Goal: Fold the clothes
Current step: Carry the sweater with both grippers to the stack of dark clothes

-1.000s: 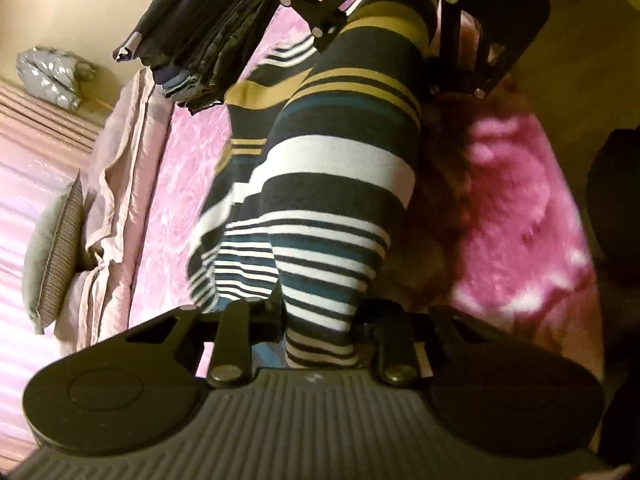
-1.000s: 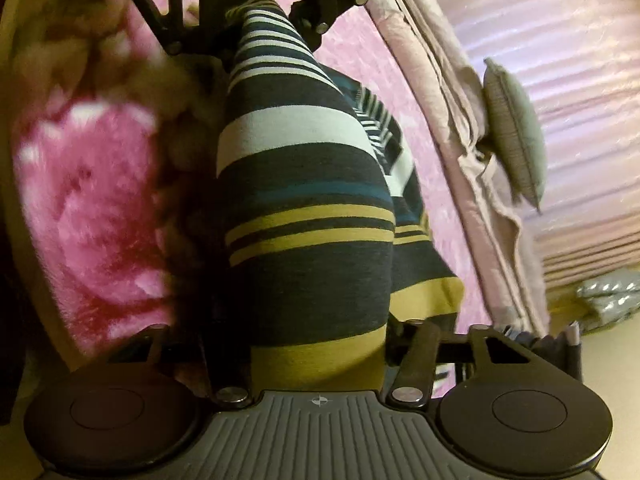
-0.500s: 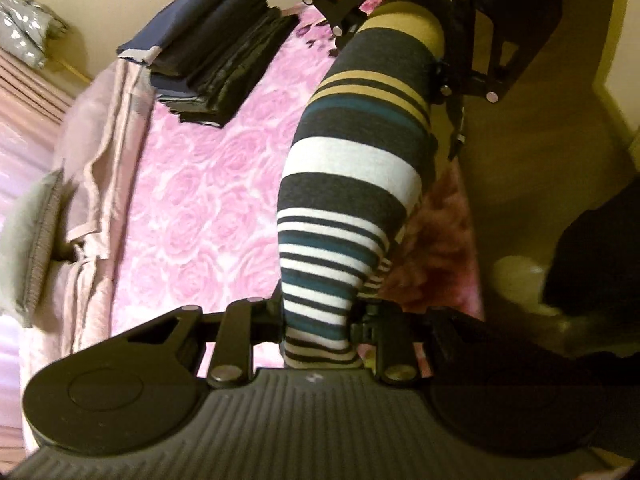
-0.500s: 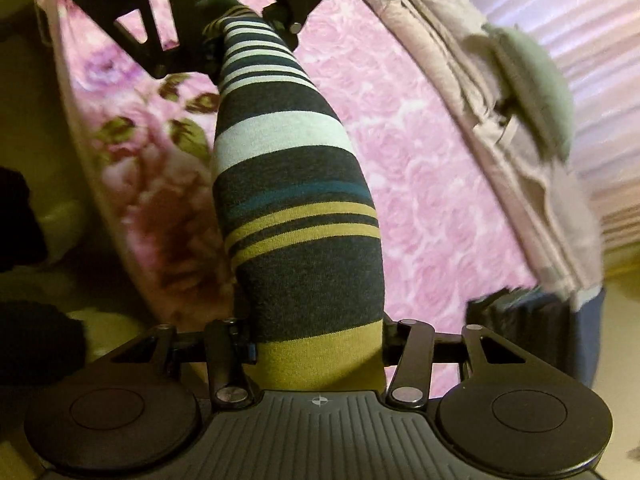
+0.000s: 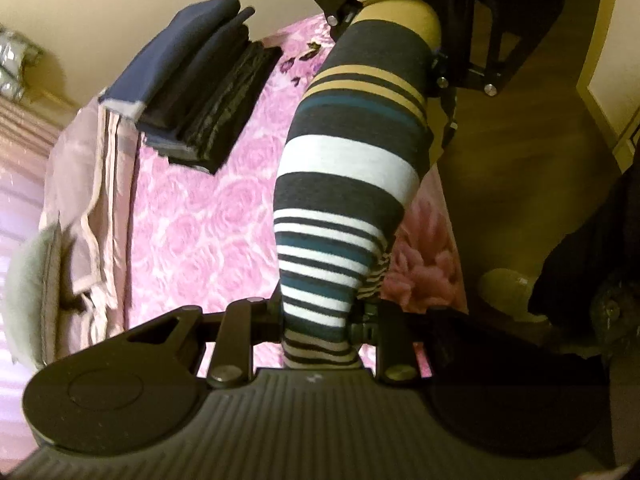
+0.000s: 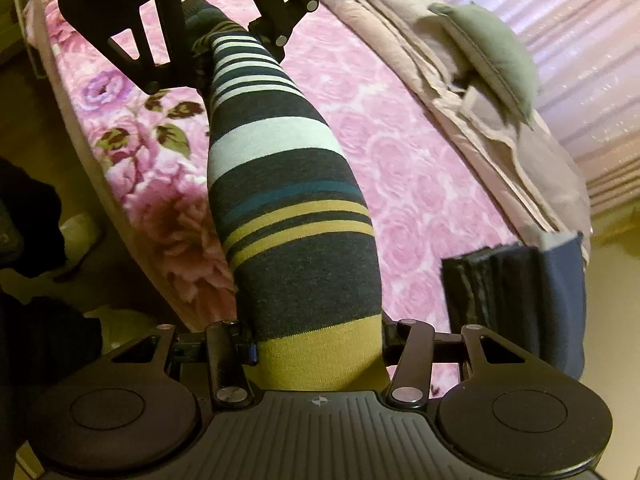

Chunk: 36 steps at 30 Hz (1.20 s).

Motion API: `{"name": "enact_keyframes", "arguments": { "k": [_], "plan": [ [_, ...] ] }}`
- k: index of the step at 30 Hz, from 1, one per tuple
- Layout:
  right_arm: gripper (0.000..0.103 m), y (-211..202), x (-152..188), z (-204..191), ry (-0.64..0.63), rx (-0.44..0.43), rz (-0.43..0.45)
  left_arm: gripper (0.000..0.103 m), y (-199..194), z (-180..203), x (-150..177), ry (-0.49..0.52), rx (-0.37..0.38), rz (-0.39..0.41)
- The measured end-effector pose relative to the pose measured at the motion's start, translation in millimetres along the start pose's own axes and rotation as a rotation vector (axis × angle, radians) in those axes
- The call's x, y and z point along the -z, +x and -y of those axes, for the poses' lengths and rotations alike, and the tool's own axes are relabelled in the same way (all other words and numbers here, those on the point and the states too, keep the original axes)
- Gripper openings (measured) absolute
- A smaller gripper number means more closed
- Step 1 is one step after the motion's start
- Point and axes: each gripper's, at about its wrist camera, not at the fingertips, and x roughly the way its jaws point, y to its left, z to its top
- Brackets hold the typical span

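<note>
Two hand-held grippers shared one striped garment (image 5: 348, 168), stretched taut in the air between them above the rose-patterned pink bed cover (image 5: 208, 224). The left hand-held gripper (image 5: 318, 320) was clenched on the narrow-striped end, and the right hand-held gripper (image 6: 320, 344) was clenched on the mustard-yellow end (each showed at the far end of the other's view). A stack of folded dark clothes (image 5: 200, 92) lay on the bed's far side, beside a rumpled beige quilt (image 6: 500, 128) and a grey-green pillow (image 6: 492, 52). By my judgement the step in hand was carrying or straightening the piece over the bed. Next it would likely need lowering flat onto the cover, both ends kept level so no creases form.
</note>
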Motion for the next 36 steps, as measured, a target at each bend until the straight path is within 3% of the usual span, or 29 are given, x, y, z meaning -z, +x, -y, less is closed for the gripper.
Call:
{"name": "enact_keyframes", "arguments": {
  "k": [10,16,22,31,36],
  "plan": [
    [0.048,-7.5,13.0,27.7,0.095,0.042,-0.045,0.021,10.7,-22.8,-25.9,0.092,0.017,0.056],
    [0.048,-12.6,6.3,46.5,0.166,0.084,-0.094,0.022,14.1,-49.8,-35.8,0.169,0.022,0.132],
    [0.048,-39.1,-2.4,85.1,0.174,0.188,-0.11,0.022,1.9,-98.3,-58.8,0.254,-0.02,0.236],
    [0.048,-84.8,5.8,222.1,0.153,0.43,-0.054,0.022,-14.3,-213.1,-150.2,0.323,-0.257,0.362],
    [0.048,-75.7,31.6,329.0,0.1,0.529,0.005,0.022,14.2,-291.8,-215.7,0.278,-0.377,0.389]
  ]
}}
